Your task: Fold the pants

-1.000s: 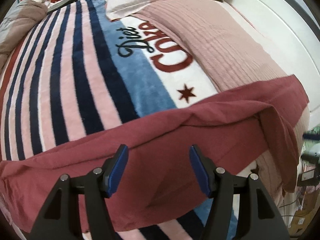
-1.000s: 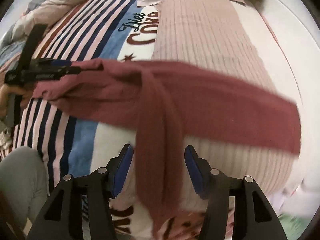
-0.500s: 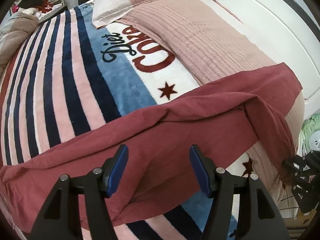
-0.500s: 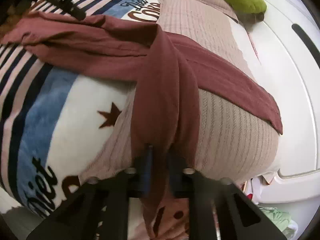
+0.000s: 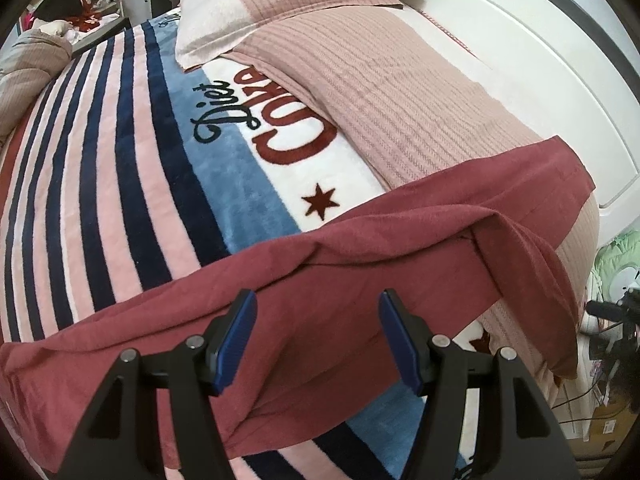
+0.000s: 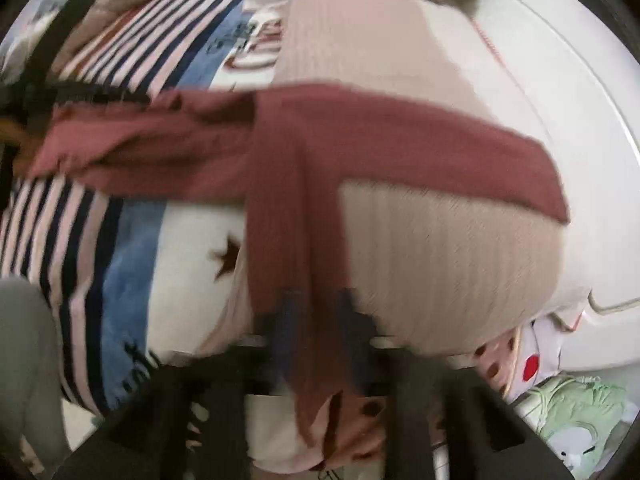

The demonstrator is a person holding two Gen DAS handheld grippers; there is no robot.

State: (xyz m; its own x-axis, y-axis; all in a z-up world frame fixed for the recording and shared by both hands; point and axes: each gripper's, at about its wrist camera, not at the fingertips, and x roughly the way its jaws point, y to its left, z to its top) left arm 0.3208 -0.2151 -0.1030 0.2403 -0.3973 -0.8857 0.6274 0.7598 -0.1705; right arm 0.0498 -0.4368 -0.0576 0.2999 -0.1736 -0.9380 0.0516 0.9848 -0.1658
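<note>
The pants (image 5: 360,292) are matt maroon cloth, soft and creased. The striped blanket (image 5: 132,184) beneath looks plush and fleecy; the pink cover (image 5: 392,92) is ribbed knit cloth. The left claw (image 5: 316,336) is matt black plastic with smooth blue pads (image 5: 236,340) and metal screws

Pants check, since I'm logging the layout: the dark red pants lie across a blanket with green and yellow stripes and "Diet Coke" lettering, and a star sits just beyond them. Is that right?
Not the stripe colours. In the left wrist view the blanket under the dark red pants has navy, pink and blue stripes. The "Diet Coke" lettering and the star beyond the pants are as you say.
</note>
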